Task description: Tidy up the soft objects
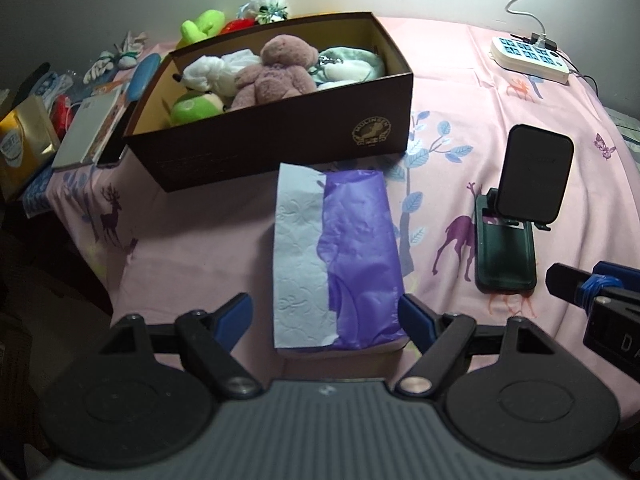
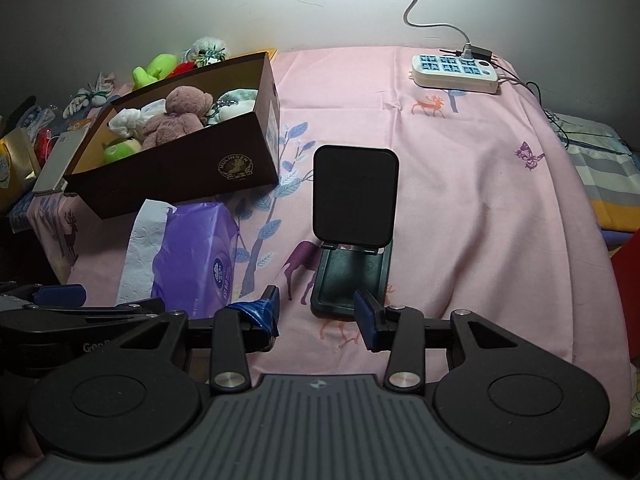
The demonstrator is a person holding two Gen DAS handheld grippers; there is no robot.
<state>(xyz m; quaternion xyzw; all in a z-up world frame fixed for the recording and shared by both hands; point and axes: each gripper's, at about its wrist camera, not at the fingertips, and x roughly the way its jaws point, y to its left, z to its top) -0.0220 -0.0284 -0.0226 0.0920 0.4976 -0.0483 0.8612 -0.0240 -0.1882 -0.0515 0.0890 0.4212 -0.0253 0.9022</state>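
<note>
Left gripper [image 1: 326, 320] hovered with jaws spread wide either side of the purple plastic tissue pack [image 1: 340, 256], not touching it; the brown cardboard box [image 1: 280, 136] of plush toys sat beyond. Right gripper [image 2: 316, 312] stood partly spread and empty, the black phone stand [image 2: 354, 216] just ahead, the pack to its left.

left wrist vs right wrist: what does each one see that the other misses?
Only left wrist: the top of the tissue pack along its whole length, lying between the open left gripper fingers.

Only right wrist: the logo on the pack's side, striped bedding past the sheet's edge, and the right gripper open over bare pink sheet.

Both: the brown box holding plush toys, the black phone stand and the power strip.
</note>
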